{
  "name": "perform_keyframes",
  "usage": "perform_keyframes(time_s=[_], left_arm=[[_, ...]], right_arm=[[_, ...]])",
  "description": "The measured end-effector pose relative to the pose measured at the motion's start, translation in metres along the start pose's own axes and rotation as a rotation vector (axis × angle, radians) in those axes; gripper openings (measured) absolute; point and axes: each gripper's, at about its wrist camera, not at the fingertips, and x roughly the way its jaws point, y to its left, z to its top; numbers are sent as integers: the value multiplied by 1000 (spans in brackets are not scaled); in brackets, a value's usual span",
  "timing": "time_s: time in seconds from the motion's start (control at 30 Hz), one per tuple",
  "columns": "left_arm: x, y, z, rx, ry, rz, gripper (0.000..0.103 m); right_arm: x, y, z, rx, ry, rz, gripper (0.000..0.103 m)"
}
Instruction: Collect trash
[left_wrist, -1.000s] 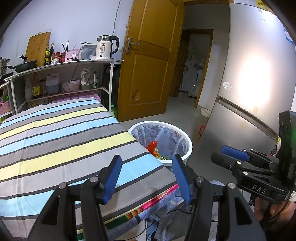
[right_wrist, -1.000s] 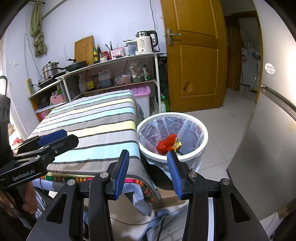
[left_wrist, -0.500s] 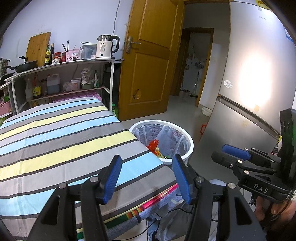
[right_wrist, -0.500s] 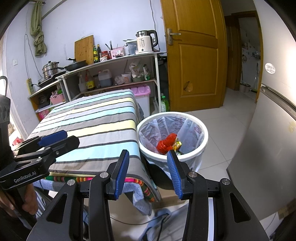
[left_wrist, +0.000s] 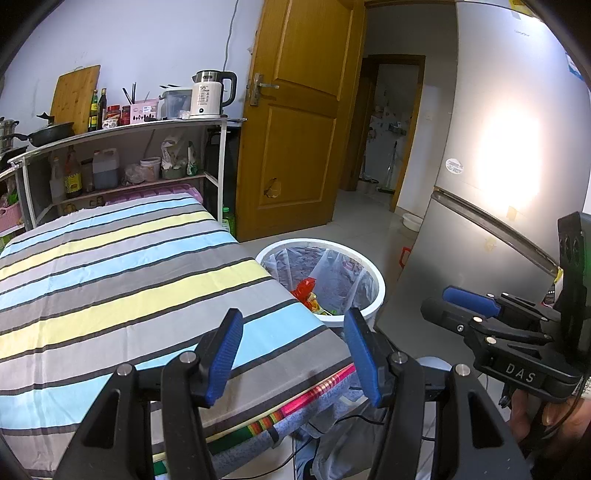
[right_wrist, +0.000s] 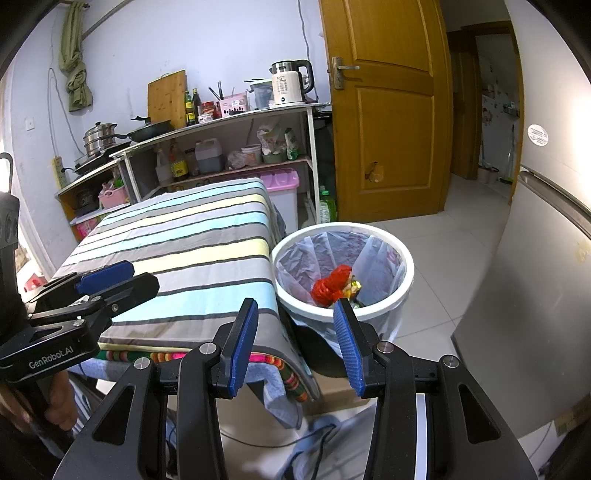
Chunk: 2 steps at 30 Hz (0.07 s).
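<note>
Starting nearest the cameras, two hand-held grippers were recorded. The left gripper (left_wrist: 291, 350) was seen with its blue pads spread wide and nothing between them, poised above the near corner of the table. The right gripper (right_wrist: 295, 343) was seen parted more narrowly, likewise empty, aimed past the table corner toward the bin. A hand (left_wrist: 535, 413) was partly visible under the right gripper's handle.

Next, the striped tablecloth (left_wrist: 122, 280) was noted: grey, blue and yellow bands, lying flat, with no litter visible on it in either view.

Beside the table's right edge, on the tiled floor, the white waste bin (right_wrist: 402, 284) was listed, lined with a translucent bag. Inside it, the trash (right_wrist: 332, 284) was observed: a crumpled red wrapper resting against smaller yellow and green scraps, low in the bin.

Farther off, a shelf unit (right_wrist: 310, 147) carrying an electric kettle (right_wrist: 290, 83), bottles and pans, a wooden door (right_wrist: 391, 110) and a refrigerator (left_wrist: 498, 184) were catalogued.

Progress was judged as near complete: the visible trash was already binned, and no further item to be collected could be made out.
</note>
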Motion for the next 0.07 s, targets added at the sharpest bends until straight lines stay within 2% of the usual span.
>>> perform_keyframes(time_s=[0.07], left_arm=[[0, 0, -1, 1, 2, 0, 59]], right_arm=[[0, 0, 0, -1, 2, 0, 44]])
